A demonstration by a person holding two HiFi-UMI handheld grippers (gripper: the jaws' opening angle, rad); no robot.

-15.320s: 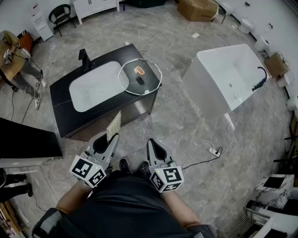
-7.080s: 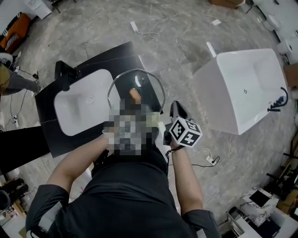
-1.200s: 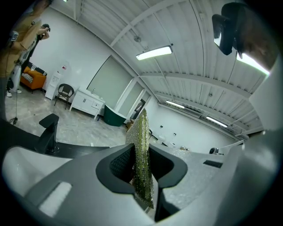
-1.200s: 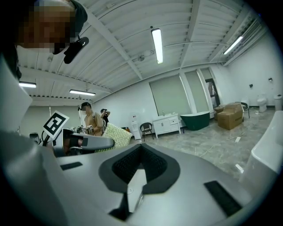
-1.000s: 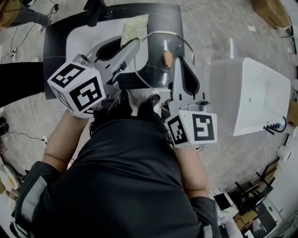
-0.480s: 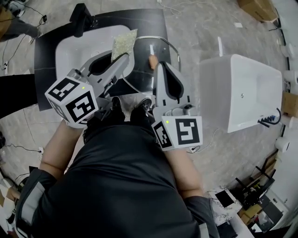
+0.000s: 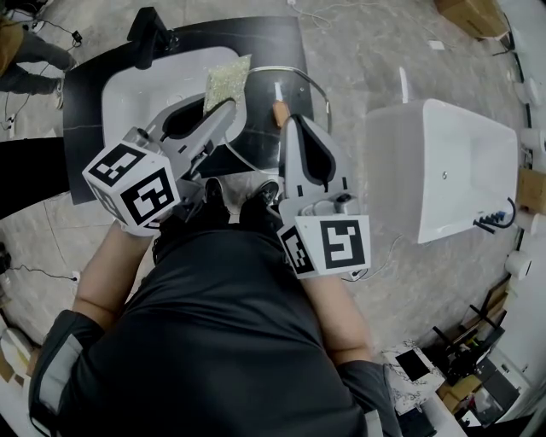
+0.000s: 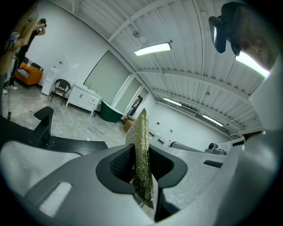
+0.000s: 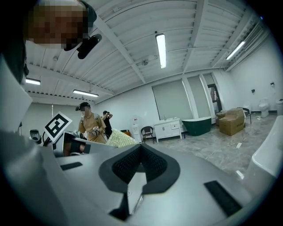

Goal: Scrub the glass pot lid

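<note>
The glass pot lid (image 7: 300, 92) lies at the right end of the black counter (image 7: 88, 81), with its brown handle (image 7: 279, 112) up. A green-yellow scouring pad (image 7: 226, 78) stands upright in my left gripper (image 7: 223, 107), which is shut on it over the basin's right edge. In the left gripper view the pad (image 8: 142, 163) is pinched between the jaws of the left gripper (image 8: 141, 152). My right gripper (image 7: 287, 122) is shut with nothing in it, its tip just beside the handle in the head view; contact cannot be told. Both gripper views look above the lid, and the right gripper (image 9: 140, 148) shows empty jaws.
A white basin (image 7: 141, 90) with a black faucet (image 7: 147, 26) fills the counter's left part. A white bathtub (image 7: 444, 171) stands to the right. My shoes (image 7: 213, 192) are at the counter's front. Other people (image 9: 90, 123) stand off to the left.
Over the last second the head view shifted slightly; both grippers keep their places and the pad stays in the left one. Earlier I walked up to the counter and raised both grippers.
</note>
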